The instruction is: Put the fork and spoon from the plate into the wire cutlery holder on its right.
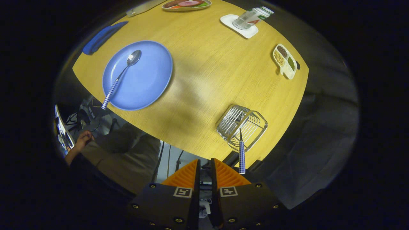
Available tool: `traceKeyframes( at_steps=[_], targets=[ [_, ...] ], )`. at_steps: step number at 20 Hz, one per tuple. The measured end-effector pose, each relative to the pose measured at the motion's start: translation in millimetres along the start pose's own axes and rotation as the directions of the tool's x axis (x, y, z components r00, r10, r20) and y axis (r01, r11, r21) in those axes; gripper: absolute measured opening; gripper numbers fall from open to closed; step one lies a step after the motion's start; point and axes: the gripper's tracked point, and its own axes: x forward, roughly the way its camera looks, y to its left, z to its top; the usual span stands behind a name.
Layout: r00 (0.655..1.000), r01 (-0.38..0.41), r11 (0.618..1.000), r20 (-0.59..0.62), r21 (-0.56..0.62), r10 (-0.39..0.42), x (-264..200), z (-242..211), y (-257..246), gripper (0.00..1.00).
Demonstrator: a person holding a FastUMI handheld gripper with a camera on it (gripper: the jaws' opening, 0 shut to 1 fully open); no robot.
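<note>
The fork [242, 153], a steel one with a blue-and-white checked handle, already stands in the silver wire cutlery holder [242, 127]. Its handle pokes out toward six o'clock and ends just beside the gripper's [204, 169] right finger; the tines are lost among the wires, so how deep it sits is hard to say. That looks like half the job done.

The spoon [120, 76], polished steel with the same checked handle, lies on the round blue plate [150, 80]. Its bowl points to about one o'clock and its handle runs out over the plate's rim at seven o'clock. From the holder, the plate sits at roughly ten o'clock, well apart across the pale wooden table [204, 80].

The gripper hovers off the near table edge with its two fingers drawn close together, a narrow gap between them and nothing in it. The holder is just ahead at one o'clock, the plate far off at eleven.

What is left, as I judge it: travel to the plate, pick the spoon up by its overhanging handle, and carry it to the holder beside the fork.
</note>
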Motion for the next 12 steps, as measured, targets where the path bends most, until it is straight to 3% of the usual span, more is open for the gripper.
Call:
traceKeyframes(
  at_steps=[4, 7, 12],
  targets=[
    [0.998, 0.046, 0.998, 0.055, -0.040, -0.044, -5.0, 31.2, 31.4, 0.17],
    [0.995, -0.067, 0.997, 0.074, -0.039, 0.070, -9.6, 48.6, 85.3, 0.17],
    [0.991, -0.102, 0.993, 0.080, -0.067, 0.107, -12.2, 62.1, 127.4, 0.17]
  ],
)
